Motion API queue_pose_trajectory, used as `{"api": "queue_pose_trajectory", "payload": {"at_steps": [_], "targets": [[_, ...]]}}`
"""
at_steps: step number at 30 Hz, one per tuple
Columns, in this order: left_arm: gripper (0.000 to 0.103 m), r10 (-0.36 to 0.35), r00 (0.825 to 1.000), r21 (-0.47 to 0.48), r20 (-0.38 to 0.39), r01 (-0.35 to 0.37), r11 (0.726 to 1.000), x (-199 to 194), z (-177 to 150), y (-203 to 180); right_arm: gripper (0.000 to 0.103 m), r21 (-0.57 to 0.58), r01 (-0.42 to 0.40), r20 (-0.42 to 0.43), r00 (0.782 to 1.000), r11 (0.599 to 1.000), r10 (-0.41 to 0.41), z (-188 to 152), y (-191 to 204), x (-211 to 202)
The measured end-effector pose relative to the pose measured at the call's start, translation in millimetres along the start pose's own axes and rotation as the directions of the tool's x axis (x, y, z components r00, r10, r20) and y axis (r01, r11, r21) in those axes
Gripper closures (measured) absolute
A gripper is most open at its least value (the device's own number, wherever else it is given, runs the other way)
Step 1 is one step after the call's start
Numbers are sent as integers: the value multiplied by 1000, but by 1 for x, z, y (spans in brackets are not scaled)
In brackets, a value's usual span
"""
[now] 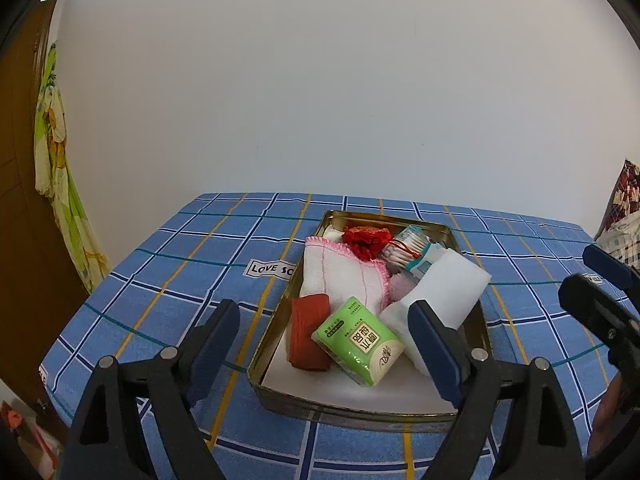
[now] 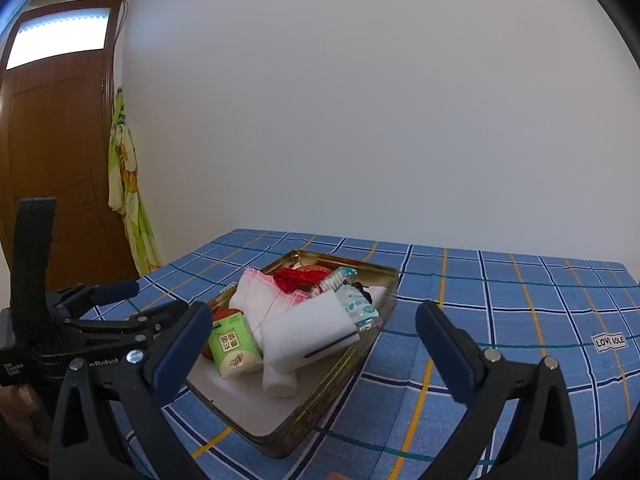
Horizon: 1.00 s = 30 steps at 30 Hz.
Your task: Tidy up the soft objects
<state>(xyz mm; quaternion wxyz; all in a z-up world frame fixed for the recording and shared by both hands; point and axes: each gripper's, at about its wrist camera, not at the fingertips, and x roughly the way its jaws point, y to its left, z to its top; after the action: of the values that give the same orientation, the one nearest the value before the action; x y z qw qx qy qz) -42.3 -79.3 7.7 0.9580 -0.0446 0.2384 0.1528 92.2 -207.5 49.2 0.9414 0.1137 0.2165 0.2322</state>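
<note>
Left gripper (image 1: pixel 324 328) spread wide, nothing between the blue pads, hovering above the near edge of the desk (image 1: pixel 168 280) and aimed at the tin tray (image 1: pixel 272 344). Right gripper (image 2: pixel 314 332) likewise spread wide and empty, held over the near right part of the desk, just right of the tray; also visible at the right edge of the left wrist view, well apart from the tray's contents.

Just beyond the left gripper, inside the tray's near end: green tissue pack (image 1: pixel 362 340), tilted, leaning against a folded red cloth (image 1: pixel 306 332) on its left and touching a white sponge block (image 1: pixel 440 292) on its right. Sponge block propped at an angle, its far end raised over the tray's right rim. Behind these, a white towel with pink stitched edging (image 1: pixel 340 276) along the tray's left side. Farther back, a red knitted piece (image 1: pixel 366 240) toward the far end, and beside it on the right a packet of cotton swabs (image 1: pixel 412 248) with a red string across it. Small pink item under the sponge's edge, too hidden to identify.

Tray itself gold-coloured, rectangular, white-lined, set roughly at the middle of the desk toward the far edge. Blue plaid cloth (image 2: pixel 520 320) with yellow and white lines covering the desk, printed labels on it. White wall behind; brown wooden door (image 2: pixel 52 160) and a green patterned fabric (image 2: pixel 128 184) hanging off the far left corner.
</note>
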Motion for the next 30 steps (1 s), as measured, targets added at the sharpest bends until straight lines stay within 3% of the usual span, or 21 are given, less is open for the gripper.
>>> {"api": "queue_pose_trajectory", "payload": {"at_steps": [30], "targets": [[10,0,999,-15,35,0,1000,-4,2,10,0,-13,30,-23,999,999,-30,-7,0,8]]}}
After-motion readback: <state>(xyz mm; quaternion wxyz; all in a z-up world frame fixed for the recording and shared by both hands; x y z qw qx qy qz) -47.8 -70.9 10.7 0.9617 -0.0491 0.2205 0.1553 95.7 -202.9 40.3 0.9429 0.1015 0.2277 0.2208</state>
